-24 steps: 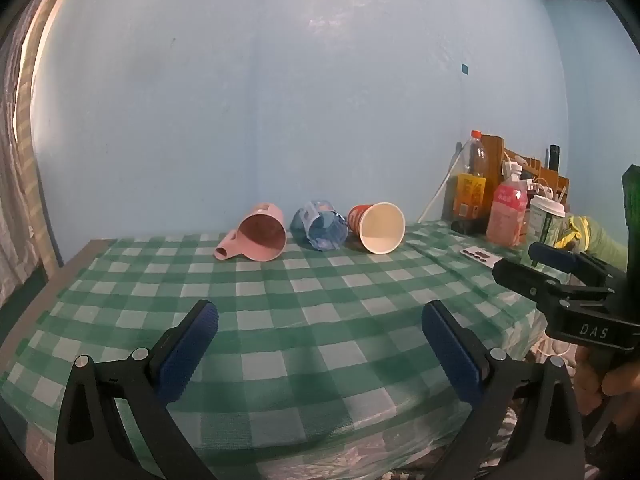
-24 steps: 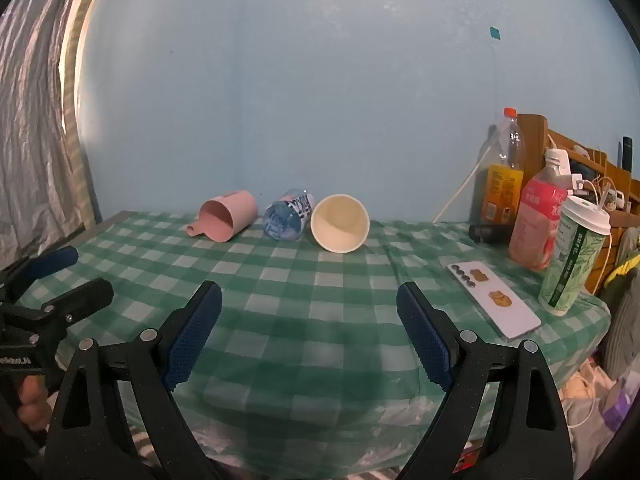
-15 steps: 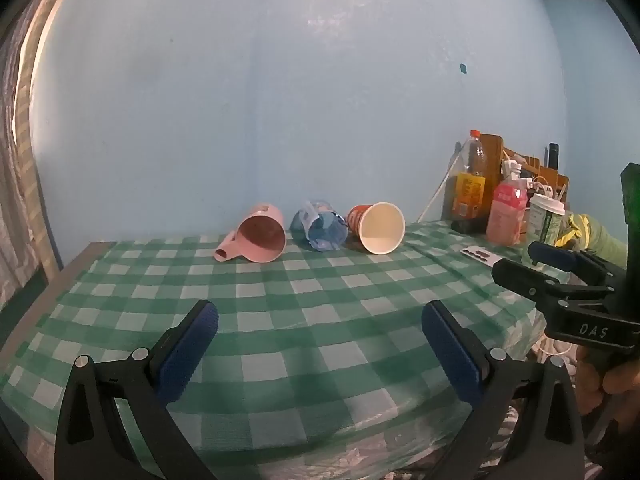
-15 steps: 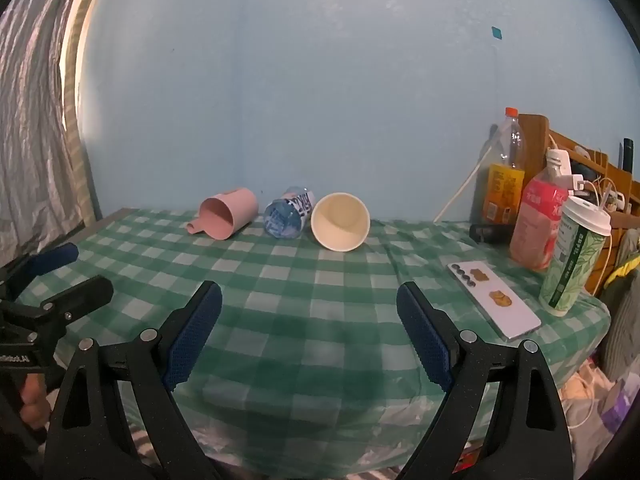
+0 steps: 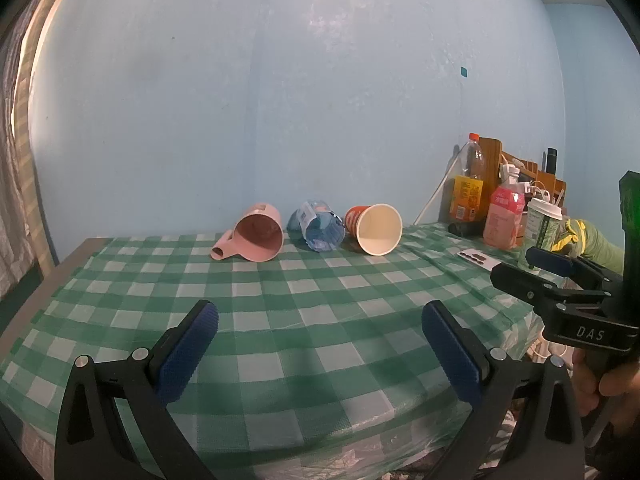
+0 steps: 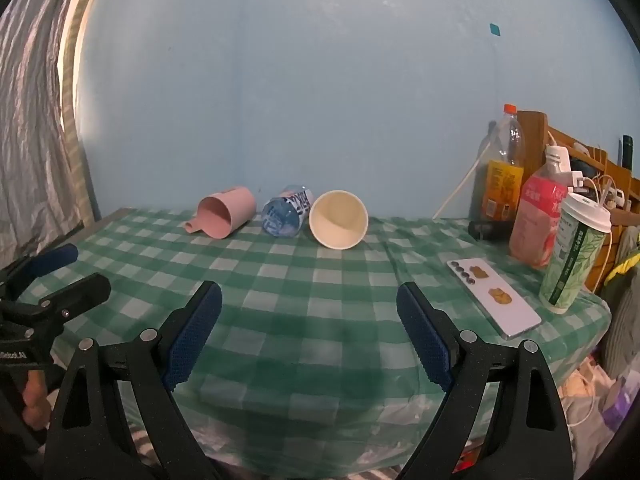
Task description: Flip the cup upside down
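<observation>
Three cups lie on their sides in a row at the far edge of the green checked table, mouths toward me: a pink mug with a handle, a clear blue plastic cup, and an orange paper cup with a white inside. My left gripper is open and empty over the table's near edge. My right gripper is open and empty, also over the near edge. Each gripper shows at the side of the other's view.
At the right end of the table stand an orange drink bottle, a pink bottle and a green lidded cup. A white phone lies flat near them. A wooden rack with cables stands behind. A curtain hangs at the left.
Both grippers have shifted only slightly; the view has risen a little. The cups have not moved.
</observation>
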